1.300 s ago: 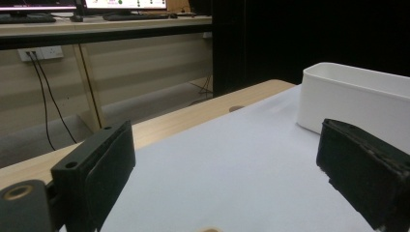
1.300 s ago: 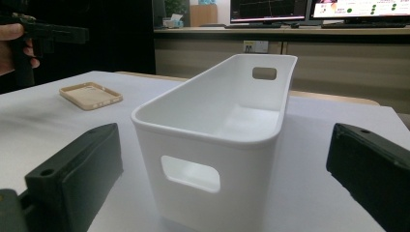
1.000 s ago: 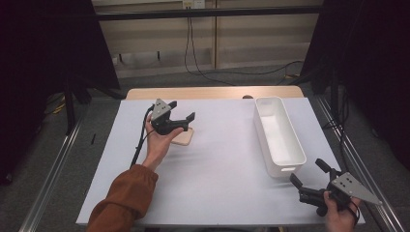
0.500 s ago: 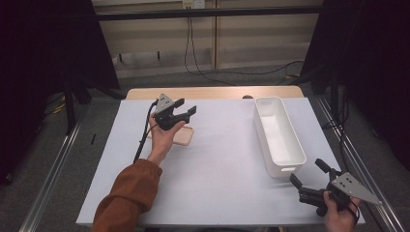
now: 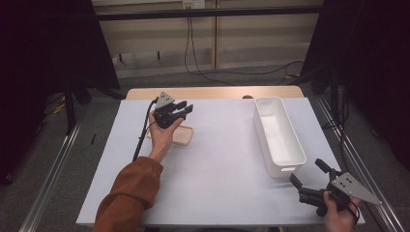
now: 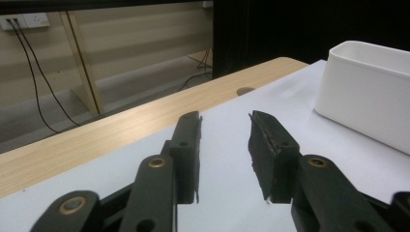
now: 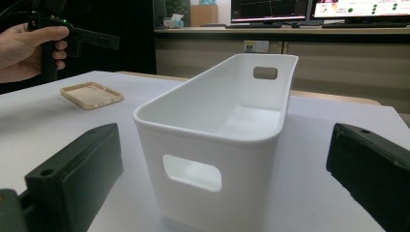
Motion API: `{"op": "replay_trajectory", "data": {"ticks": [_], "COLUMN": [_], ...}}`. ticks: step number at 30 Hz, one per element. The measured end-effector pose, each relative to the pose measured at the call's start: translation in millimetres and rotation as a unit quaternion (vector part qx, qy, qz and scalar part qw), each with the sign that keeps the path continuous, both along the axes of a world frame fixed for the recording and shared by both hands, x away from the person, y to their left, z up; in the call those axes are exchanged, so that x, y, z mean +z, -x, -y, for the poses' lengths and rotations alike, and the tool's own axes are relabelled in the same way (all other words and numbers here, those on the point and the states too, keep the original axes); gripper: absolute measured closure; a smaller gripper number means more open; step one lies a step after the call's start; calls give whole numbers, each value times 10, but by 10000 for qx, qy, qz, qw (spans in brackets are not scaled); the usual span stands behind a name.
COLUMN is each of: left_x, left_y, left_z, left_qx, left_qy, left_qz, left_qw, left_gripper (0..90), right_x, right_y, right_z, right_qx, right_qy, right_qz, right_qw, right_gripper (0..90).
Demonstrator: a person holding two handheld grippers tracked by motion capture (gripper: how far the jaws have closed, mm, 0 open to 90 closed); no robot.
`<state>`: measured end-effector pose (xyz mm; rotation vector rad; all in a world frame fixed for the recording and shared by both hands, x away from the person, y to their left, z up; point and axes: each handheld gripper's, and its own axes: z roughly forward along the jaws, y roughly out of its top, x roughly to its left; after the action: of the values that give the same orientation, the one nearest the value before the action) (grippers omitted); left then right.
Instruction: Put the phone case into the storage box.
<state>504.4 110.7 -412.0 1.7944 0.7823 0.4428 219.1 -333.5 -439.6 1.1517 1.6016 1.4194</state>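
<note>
With the white bin (image 5: 279, 136) taken as landmark, the right gripper (image 5: 306, 185) sits nearest, at the bench's (image 5: 222, 179) front edge just off the bin's near end. Its fingers (image 7: 77, 174) stand wide apart with nothing between them, and they point at the bin's handle cut-out.

Farther back and well to the left of the bin, the left gripper (image 5: 182, 109) hangs above the bench. Its fingers (image 6: 188, 145) have just been closing; they are now part-way together with a clear gap and nothing in it, only bare white bench beyond. Compared with a second ago, the left hand (image 5: 162, 133) has drifted slightly toward the far side of the bench, and the gripper now points past the tan phone case (image 5: 178, 136) rather than at it.

The phone case lies flat on the bench, hollow side up, well left of the bin, partly under the left hand in the high view and untouched.

Judgement: the fingers closed on air, so no grasp has been made. The case has yet to be picked up, and the left gripper would need to reopen and come down to it.
</note>
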Motion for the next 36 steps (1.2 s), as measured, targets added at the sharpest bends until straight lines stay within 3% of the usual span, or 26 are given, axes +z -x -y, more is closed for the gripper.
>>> {"op": "replay_trajectory", "data": {"ticks": [2,4,8,10,12,15,18,19,21,26,28,29,32,36], "left_x": [11,5,-6,-5,1,16,23,28,29,10,2,1,-10,-21], "left_y": [2,-10,-33,-42,-63,-89,-104,-113,-129,-156,-184,-199,-231,-293], "left_z": [10,8,30,37,37,44,68,69,84,129,141,152,197,231], "left_qx": [26,-64,-77,-27,49,99,127,110,54,135,48,50,187,111], "left_qy": [-113,-7,-262,-302,-290,-383,-406,-535,-598,-857,-931,-1085,-1235,-1422], "left_qz": [-30,-191,-394,-511,-785,-954,-1177,-1190,-1323,-1433,-1535,-1544,-1619,-1804], "left_qw": [9999,9998,9989,9982,9965,9947,9921,9914,9894,9859,9837,9820,9789,9732], "left_gripper": [719,787,892,900,900,900,900,900,900,900,900,900,900,900], "right_x": [-2,-1,0,-1,-1,0,0,0,-1,0,0,0,-1,-1], "right_y": [-2,-1,1,0,2,4,4,4,3,6,7,7,7,9], "right_z": [1,1,-1,1,4,6,5,5,5,6,4,4,5,5], "right_qx": [-1,2,2,3,-3,-2,2,2,4,-9,-8,-7,-8,-8], "right_qy": [-4,2,-1,3,4,6,5,7,14,33,34,35,39,46], "right_qz": [1,3,-1,2,2,4,5,5,0,-5,-6,-5,-6,-6], "right_qw": [10000,10000,10000,10000,10000,10000,10000,10000,10000,10000,10000,10000,10000,10000], "right_gripper": [0,0,0,0,0,0,0,0,0,0,0,0,0,0]}}
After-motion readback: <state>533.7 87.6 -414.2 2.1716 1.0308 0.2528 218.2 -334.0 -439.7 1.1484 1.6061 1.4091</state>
